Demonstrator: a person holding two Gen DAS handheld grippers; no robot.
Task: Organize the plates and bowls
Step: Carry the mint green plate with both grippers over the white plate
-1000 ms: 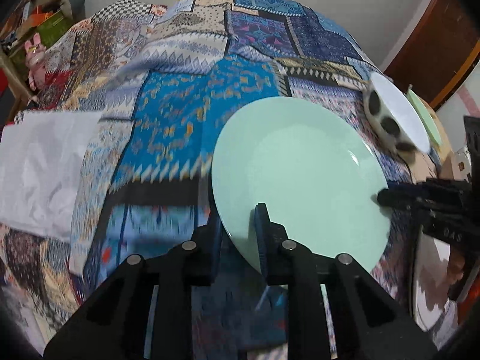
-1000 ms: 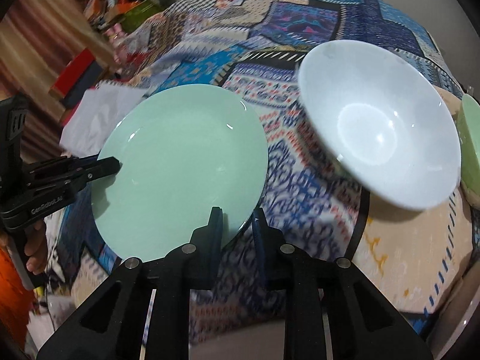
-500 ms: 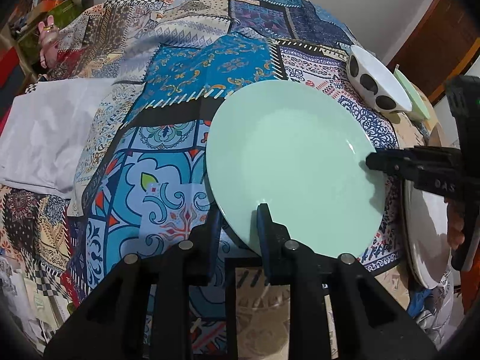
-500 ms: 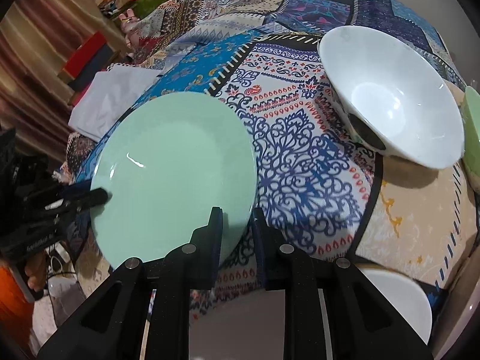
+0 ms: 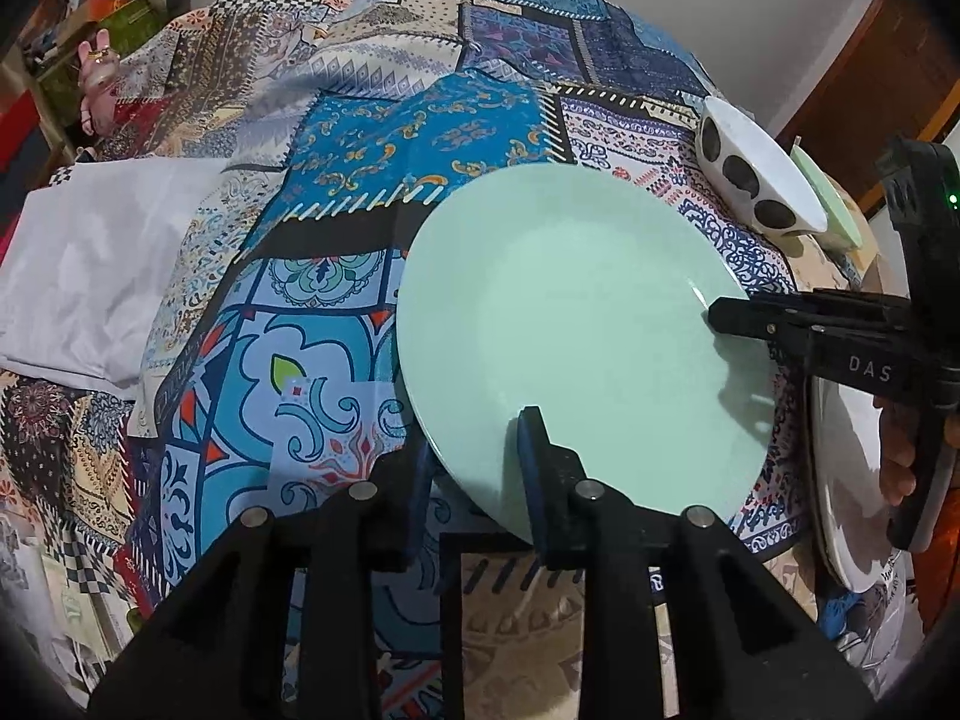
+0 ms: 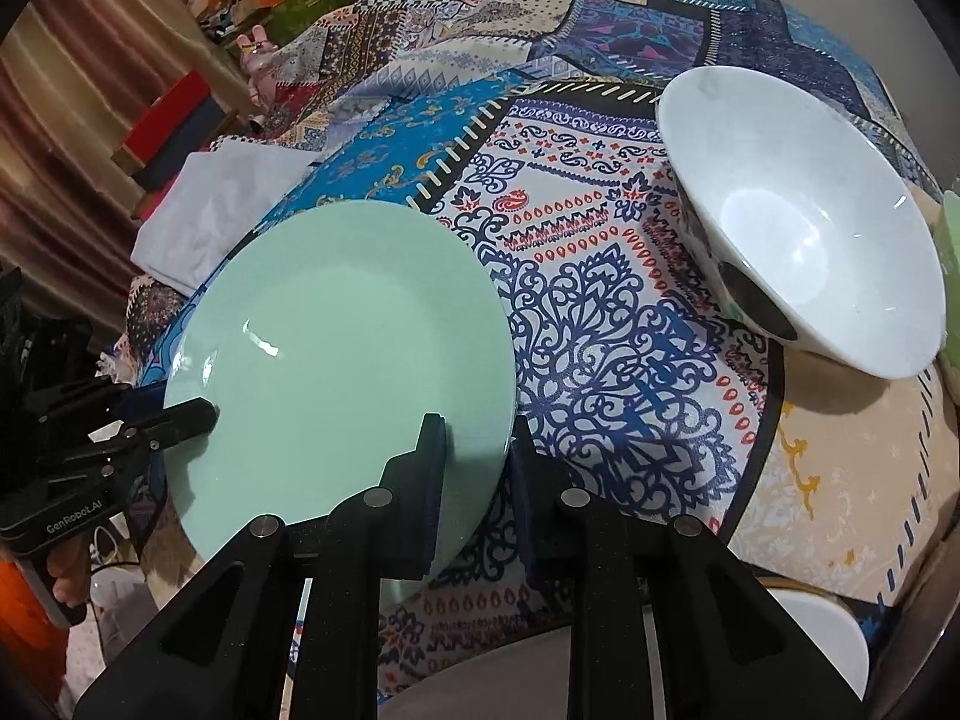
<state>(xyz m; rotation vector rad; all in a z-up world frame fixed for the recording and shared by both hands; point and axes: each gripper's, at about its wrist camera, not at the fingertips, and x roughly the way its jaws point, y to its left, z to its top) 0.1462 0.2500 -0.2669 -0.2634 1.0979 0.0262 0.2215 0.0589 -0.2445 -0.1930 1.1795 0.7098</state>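
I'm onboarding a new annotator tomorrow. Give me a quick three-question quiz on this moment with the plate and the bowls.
1. True or false: both the left gripper and the right gripper are clamped on the rim of the mint green plate.
2. Multiple choice: the white bowl with dark spots is
A) stacked on the plate
B) resting tilted on the patterned cloth, apart from the plate
C) held by the right gripper
3. Fill in: at the right edge of the right wrist view, beside the bowl, a sliver of a pale ____ dish shows.

Key: 1 true; 2 B; 3 green.
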